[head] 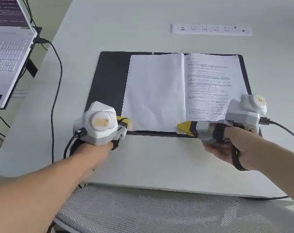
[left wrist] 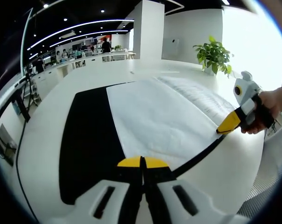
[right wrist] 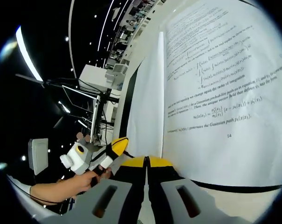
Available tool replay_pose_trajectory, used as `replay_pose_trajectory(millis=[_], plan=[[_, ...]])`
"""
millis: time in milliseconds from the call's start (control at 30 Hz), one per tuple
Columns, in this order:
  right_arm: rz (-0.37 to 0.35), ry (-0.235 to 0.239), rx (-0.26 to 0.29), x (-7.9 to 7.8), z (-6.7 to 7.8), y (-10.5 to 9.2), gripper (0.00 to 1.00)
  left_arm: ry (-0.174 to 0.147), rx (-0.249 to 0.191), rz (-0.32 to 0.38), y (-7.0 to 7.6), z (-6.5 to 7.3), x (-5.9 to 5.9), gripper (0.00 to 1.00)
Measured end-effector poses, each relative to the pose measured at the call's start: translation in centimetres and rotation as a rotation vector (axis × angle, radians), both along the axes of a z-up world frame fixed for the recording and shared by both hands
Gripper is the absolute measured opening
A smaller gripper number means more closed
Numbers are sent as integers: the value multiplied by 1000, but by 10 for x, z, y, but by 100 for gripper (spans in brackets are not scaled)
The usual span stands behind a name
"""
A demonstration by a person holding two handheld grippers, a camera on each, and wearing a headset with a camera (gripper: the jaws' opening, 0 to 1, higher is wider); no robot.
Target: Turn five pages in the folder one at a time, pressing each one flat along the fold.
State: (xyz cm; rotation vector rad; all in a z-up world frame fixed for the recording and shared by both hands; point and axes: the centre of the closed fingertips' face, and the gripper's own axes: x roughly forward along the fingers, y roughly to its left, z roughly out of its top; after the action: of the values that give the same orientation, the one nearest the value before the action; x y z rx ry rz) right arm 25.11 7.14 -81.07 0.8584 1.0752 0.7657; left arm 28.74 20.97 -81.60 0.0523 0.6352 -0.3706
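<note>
Both clenched empty, left gripper (head: pixel 121 122) and right gripper (head: pixel 185 127) risk catching several pages (head: pixel 212 82) at the folder (head: pixel 108 77) edge.

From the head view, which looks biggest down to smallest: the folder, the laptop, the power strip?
1. folder
2. laptop, though the frame's edge cuts it off
3. power strip, which lies farthest from the camera, so it may look smaller than it is

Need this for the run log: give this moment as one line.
folder open flat | left gripper: jaws shut, at folder's near edge by blank page | right gripper: jaws shut, near edge by printed page
</note>
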Motion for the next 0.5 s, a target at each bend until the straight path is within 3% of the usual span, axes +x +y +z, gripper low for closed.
replay_pose_trajectory(millis=[100, 267, 433, 500], plan=[[14, 15, 21, -16, 3, 2, 0, -1, 7, 8, 0, 0, 0, 0], [-4, -6, 48, -29, 18, 1, 0, 1, -11, 32, 0, 0, 0, 0], [-48, -44, 55, -29, 35, -8, 0, 37, -37, 48, 0, 1, -3, 0], [-65, -57, 57, -29, 43, -13, 0, 67, -4, 19, -1, 1, -9, 0]])
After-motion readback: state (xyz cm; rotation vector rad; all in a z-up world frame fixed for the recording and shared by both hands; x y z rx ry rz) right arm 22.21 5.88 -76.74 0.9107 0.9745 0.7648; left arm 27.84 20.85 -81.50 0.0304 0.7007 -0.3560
